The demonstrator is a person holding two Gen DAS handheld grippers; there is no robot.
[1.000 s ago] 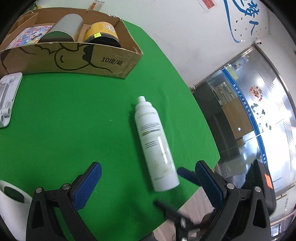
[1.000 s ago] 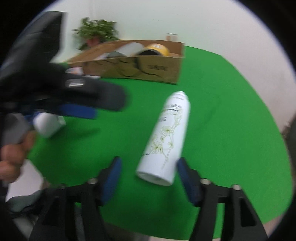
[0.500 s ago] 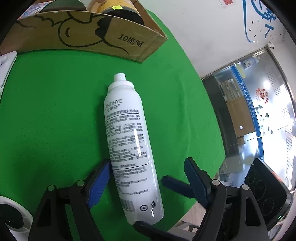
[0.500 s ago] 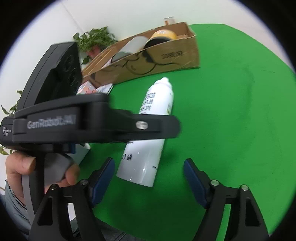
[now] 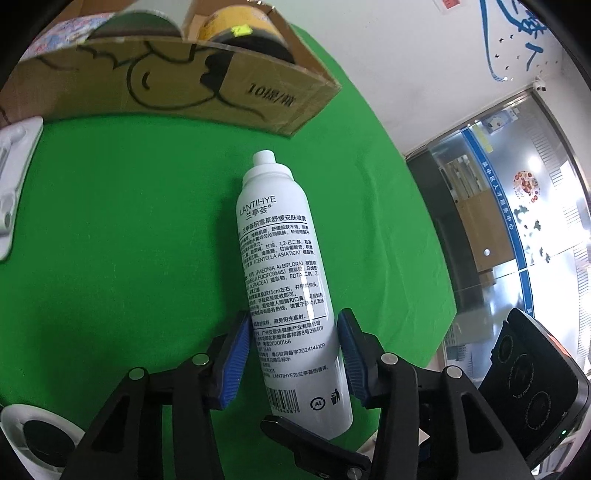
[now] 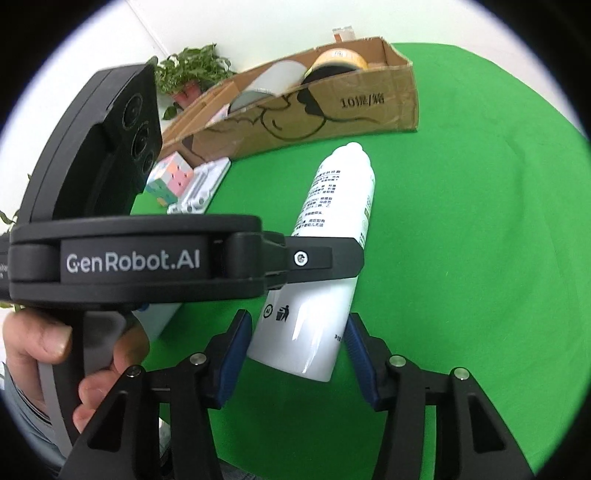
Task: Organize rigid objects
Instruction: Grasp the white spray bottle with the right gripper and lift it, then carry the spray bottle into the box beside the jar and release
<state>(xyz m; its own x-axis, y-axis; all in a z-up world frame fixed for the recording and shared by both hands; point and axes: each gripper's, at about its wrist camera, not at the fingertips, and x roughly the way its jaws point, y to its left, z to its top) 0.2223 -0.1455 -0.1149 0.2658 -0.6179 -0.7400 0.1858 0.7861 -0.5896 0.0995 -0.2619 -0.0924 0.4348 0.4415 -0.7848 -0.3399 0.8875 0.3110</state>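
My left gripper [image 5: 293, 356] clamps the lower body of the spray bottle [image 5: 284, 280], both blue pads [image 5: 234, 360] against its sides. The grip sits near the base so the nozzle points forward, toward the cardboard box [image 5: 221, 92] ahead of my fingers.

My right gripper [image 6: 295, 354] brackets the same bottle's base [image 6: 303, 332]. Its pads appear to touch the sides, but the left tool hides part of the bottle, so I cannot tell whether they press. This second position likely steadies the cylinder against rolling.

The bottle lies on the green cloth [image 5: 110, 221], tilted slightly off my finger axis. The box already holds a yellow-lidded can [image 5: 240, 33], which suggests the bottle belongs there too.
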